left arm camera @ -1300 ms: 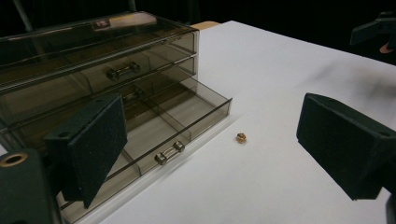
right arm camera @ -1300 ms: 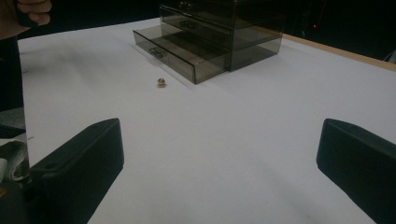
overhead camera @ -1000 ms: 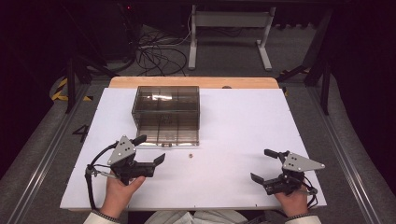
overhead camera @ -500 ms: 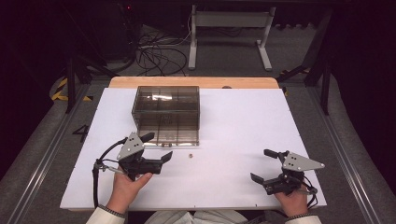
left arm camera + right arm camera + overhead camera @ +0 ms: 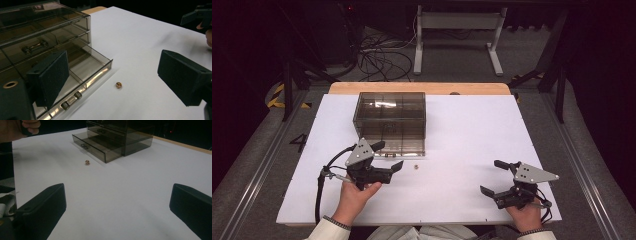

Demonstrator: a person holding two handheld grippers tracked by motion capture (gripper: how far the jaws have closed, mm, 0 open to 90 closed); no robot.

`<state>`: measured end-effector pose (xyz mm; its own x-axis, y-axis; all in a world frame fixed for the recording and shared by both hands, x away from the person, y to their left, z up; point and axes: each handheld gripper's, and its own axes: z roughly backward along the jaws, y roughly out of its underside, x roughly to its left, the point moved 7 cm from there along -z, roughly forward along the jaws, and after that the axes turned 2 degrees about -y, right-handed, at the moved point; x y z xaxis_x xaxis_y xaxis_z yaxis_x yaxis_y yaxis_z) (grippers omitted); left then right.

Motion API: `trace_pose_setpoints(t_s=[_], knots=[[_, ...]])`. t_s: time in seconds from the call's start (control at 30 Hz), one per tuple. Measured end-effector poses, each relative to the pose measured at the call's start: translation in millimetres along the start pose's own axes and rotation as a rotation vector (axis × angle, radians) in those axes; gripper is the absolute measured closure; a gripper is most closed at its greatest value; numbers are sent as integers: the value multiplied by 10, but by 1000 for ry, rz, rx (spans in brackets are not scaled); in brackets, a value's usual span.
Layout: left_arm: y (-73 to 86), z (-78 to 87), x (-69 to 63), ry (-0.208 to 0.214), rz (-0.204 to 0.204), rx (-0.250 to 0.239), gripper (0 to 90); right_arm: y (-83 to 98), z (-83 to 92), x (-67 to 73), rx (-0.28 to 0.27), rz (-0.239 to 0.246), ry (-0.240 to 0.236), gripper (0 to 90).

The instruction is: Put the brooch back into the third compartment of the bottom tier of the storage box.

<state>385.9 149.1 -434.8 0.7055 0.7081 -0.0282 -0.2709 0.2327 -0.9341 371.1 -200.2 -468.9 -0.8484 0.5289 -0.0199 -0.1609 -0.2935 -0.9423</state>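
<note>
Change: I have moved left gripper (image 5: 388,156) toward drawer unit (image 5: 391,122) | jaws apart, empty | bead (image 5: 119,85) beside open drawer (image 5: 82,72) | right gripper (image 5: 498,176) apart, idle.

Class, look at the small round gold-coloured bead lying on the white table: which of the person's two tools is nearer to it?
Left. The left tool, open, sits just left of the small gold-coloured bead, beside the smoky plastic drawer box. The right tool, open, rests far off near the table's right front edge.
</note>
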Motion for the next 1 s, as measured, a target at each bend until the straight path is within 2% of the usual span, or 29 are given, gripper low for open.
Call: trace_pose_setpoints(t_s=[0.13, 0.17, 0.33, 0.67, 0.73, 0.87, 1.0], knots=[[11, -36, 3, -11, -16, 4, 134, 1, -2, 0, -1, -1, -2, 13], [14, -44, 20, -20, -38, 6, 134, 1, -2, 0, -1, -1, -2, 13], [53, -121, 5, -22, -59, 23, 166, 2, -7, 2, -1, -3, -8, 13], [134, -330, 4, 1, -45, 74, 193, 6, -13, -2, 0, -7, -11, 13], [152, -374, 9, 9, -47, 88, 197, 6, -13, -2, 0, -9, -11, 12], [203, -461, -13, 33, -27, 119, 201, 8, -13, -3, 1, -10, -11, 13], [252, -541, -32, 42, -31, 151, 210, 9, -15, -4, 1, -11, -11, 13]])
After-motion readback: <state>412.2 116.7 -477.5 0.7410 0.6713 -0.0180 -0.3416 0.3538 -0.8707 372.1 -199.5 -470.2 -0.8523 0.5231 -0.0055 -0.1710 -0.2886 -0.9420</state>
